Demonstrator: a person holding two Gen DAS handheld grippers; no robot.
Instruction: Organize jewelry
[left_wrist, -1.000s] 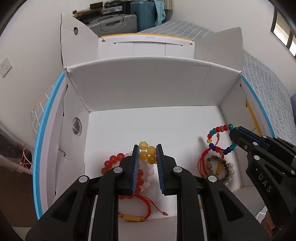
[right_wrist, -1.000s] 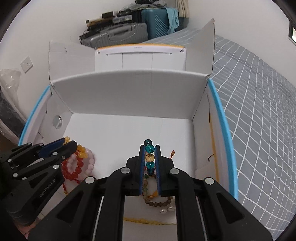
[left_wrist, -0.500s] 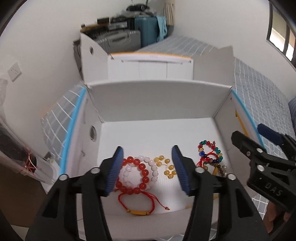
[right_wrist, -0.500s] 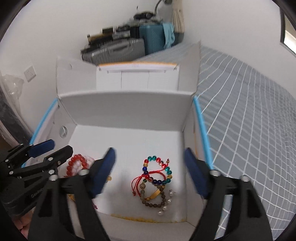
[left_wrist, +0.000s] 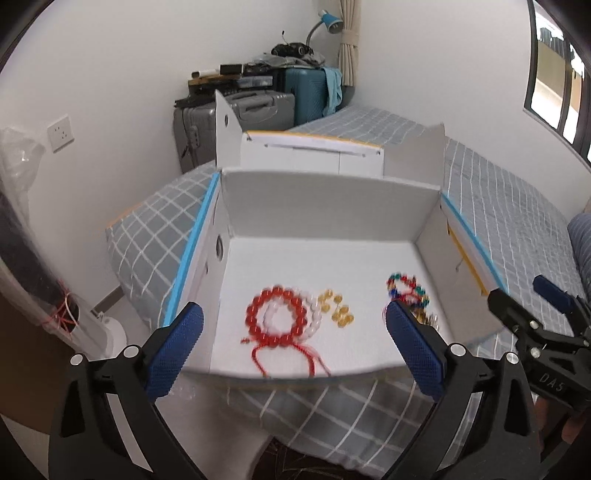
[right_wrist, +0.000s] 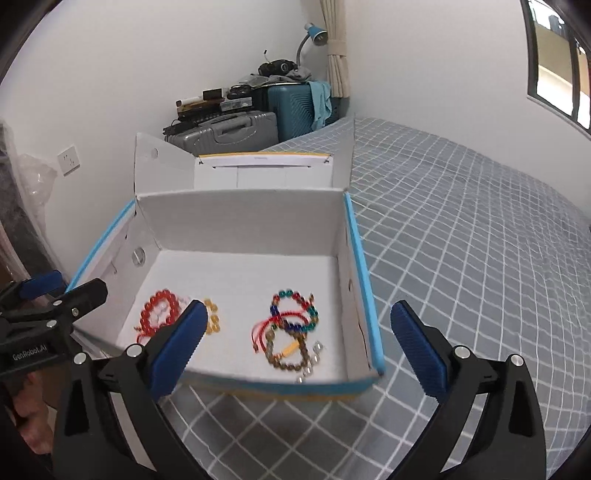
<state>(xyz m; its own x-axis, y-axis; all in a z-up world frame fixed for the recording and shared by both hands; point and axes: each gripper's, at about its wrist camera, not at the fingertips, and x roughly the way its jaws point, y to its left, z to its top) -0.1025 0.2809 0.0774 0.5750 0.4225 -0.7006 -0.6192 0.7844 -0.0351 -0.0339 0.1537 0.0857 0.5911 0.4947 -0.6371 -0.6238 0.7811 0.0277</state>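
Left gripper (left_wrist: 293, 334): fills the bottom of the left wrist view; its jaws have just been opening and now stand spread wide, blue pads far apart, nothing between them. It also shows at the left edge of the right wrist view.
Right gripper (right_wrist: 297, 338): fills the bottom of the right wrist view; its jaws have just been opening and are likewise spread wide, nothing pinched. It also shows at the right edge of the left wrist view.
Hand (right_wrist: 31, 410): partly seen at the lower left edge of the right wrist view, under the left gripper.
Box (left_wrist: 332, 206): white, open-topped, blue-edged sides, flaps standing up at the far end; centre of both views, sitting on the bed.
Red bracelet (left_wrist: 277, 319): on the box floor, lower centre of the left wrist view, a red cord trailing toward the near wall.
White bracelet (left_wrist: 314, 321): lies under and beside the red one, touching it.
Yellow beads (left_wrist: 336, 308): just right of the red and white bracelets; blurred.
Mixed bracelets (right_wrist: 291, 328): a heap near the right wall of the box, centre of the right wrist view: multicoloured beads, red cord, brown beads and some pale beads, overlapping.
Bed (right_wrist: 461, 240): grey cover with a white grid, right half of the right wrist view.
Suitcases (right_wrist: 236, 127): grey and teal, against the wall at upper centre, clutter on top.
Lamp (right_wrist: 314, 33): blue, upper centre, beside a tied curtain.
Socket (left_wrist: 59, 133): on the wall, upper left of the left wrist view.
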